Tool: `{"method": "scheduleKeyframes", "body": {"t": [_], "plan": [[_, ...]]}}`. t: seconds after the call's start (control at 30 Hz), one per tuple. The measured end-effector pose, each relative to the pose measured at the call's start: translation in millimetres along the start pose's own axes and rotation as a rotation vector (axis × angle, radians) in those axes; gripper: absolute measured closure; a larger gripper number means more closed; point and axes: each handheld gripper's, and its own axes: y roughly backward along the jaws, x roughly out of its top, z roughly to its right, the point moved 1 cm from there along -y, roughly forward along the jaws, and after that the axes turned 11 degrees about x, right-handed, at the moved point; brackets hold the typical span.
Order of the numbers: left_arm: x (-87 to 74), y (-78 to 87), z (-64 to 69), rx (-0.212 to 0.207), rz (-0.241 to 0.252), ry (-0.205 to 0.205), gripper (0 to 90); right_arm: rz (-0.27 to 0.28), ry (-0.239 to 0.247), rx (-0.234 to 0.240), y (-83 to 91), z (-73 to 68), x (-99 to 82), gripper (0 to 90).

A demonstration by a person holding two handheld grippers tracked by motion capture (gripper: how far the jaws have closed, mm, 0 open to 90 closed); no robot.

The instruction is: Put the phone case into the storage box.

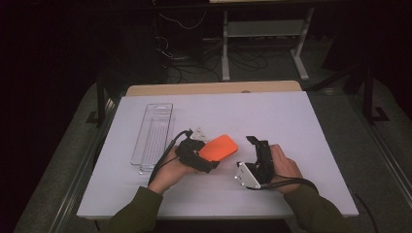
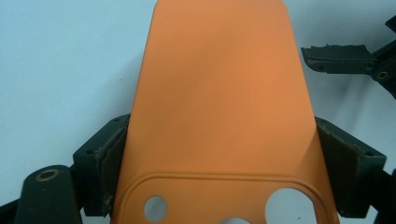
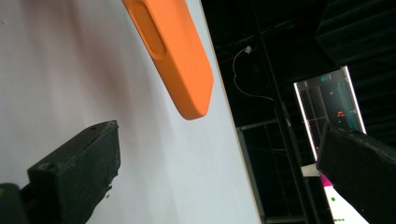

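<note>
Left fingers (image 2: 109,161): clamped by you on the orange phone case (image 1: 217,148), centre frame.
Right fingers (image 3: 79,168): apart, holding nothing, right of the case.
Clear tray (image 1: 153,136): left of centre, apart from your hands.
Desk (image 1: 291,121): white, carrying everything.

On the table (image 1: 291,116), near the middle: phone case (image 1: 219,147), between the 2 grippers. Left gripper (image 1: 204,158) at its left end, right gripper (image 1: 255,145) just right. Further left: clear tray (image 1: 153,137), lying lengthwise.
</note>
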Motion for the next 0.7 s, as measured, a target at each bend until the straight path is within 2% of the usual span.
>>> {"method": "scheduleKeyframes", "body": {"t": [0.03, 0.07, 0.17, 0.23, 0.4, 0.43, 0.53, 0.63, 0.67, 0.7], "plan": [[0.0, 0.0, -0.1, 0.000, 0.001, -0.001, 15.1, -0.005, 0.007, -0.005, 0.2, -0.3, 0.2, 0.0], [0.0, -0.9, 1.8, -0.001, 0.014, 0.024, 15.1, -0.005, 0.017, -0.007, 0.1, -0.5, 0.4, 0.0], [-0.1, -0.9, 2.0, -0.005, 0.016, 0.026, 15.1, -0.001, 0.048, -0.027, -0.1, -1.4, 1.2, 0.0], [0.1, -0.7, 1.9, -0.004, 0.017, 0.025, 15.1, -0.011, 0.028, -0.021, 0.4, -4.3, 1.1, 0.0], [0.3, 0.9, -0.1, -0.008, -0.001, -0.005, 15.1, -0.002, 0.084, -0.045, 0.8, -3.8, 3.2, 0.0], [0.4, 1.0, -0.2, -0.009, -0.002, -0.011, 15.1, 0.001, 0.093, -0.067, 0.9, -4.3, 4.1, 0.0], [1.1, 1.9, -0.2, -0.011, -0.012, -0.027, 15.1, 0.008, 0.108, -0.067, 1.2, -5.3, 5.8, 0.0], [1.5, 1.6, 1.5, -0.014, -0.003, -0.025, 15.1, 0.007, 0.109, -0.055, 0.7, -8.0, 6.7, 0.0], [1.8, 1.9, 2.1, -0.013, -0.004, -0.025, 15.1, 0.022, 0.126, -0.084, 0.0, -7.4, 7.4, 0.0], [1.9, 2.0, 3.0, -0.019, -0.003, -0.024, 15.1, 0.022, 0.129, -0.081, 0.1, -7.6, 7.8, 0.0]]}}
